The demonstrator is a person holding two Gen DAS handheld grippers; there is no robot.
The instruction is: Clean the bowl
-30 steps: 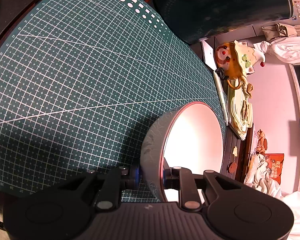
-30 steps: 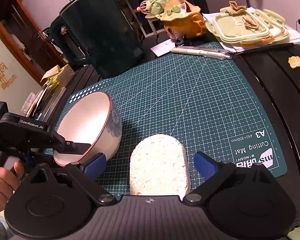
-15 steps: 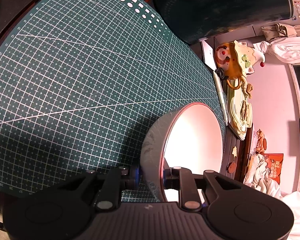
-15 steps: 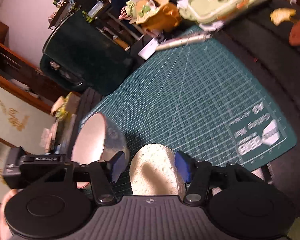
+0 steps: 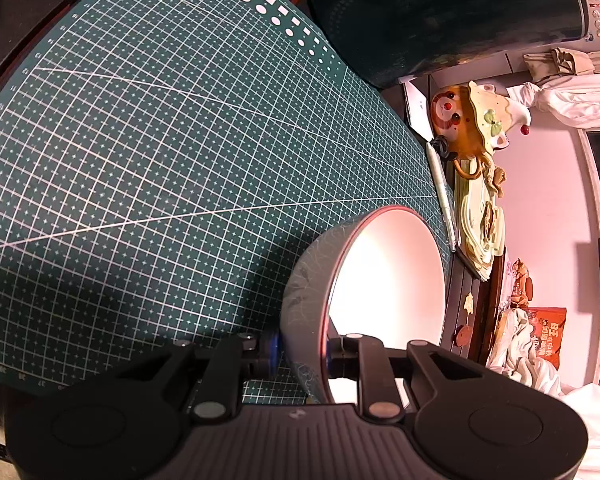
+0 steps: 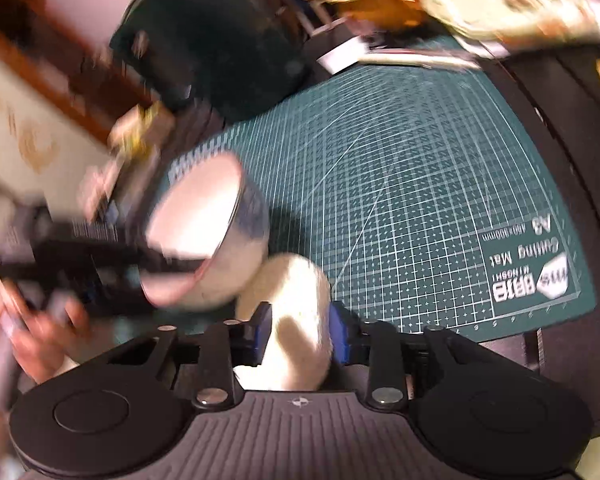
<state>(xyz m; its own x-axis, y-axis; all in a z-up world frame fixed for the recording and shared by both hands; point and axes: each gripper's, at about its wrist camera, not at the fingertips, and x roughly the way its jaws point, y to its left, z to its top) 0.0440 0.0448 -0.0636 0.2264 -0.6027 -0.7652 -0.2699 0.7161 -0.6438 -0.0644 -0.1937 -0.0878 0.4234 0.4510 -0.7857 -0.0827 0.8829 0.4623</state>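
While the green mat [image 5: 172,152] is lying flat across the dark table [image 6: 572,160], a dark bin [image 5: 440,12] is standing just past its far edge, with a clown-like figure [image 5: 476,124], a pale green lidded box [image 5: 480,216] and a white pen [image 5: 442,192] sitting along the mat's far side. The bowl [image 5: 384,280] is resting tilted on its side near the mat's left part, its white inside facing the right wrist camera and its patterned grey outside turned toward the mat. The left gripper [image 5: 300,356] is pinching the bowl's rim, one finger pressing the outer wall and the other sitting inside. In the blurred right wrist view a hand [image 6: 40,332] is holding that gripper's handle at the lower left. The sponge [image 6: 296,316] is sitting just beside the bowl, possibly touching its wall, though blur is making that unclear. The right gripper [image 6: 300,334] has just been closing its jaws, and its blue pads [image 6: 338,336] are squeezing the sponge from both sides, the sponge bulging between them.
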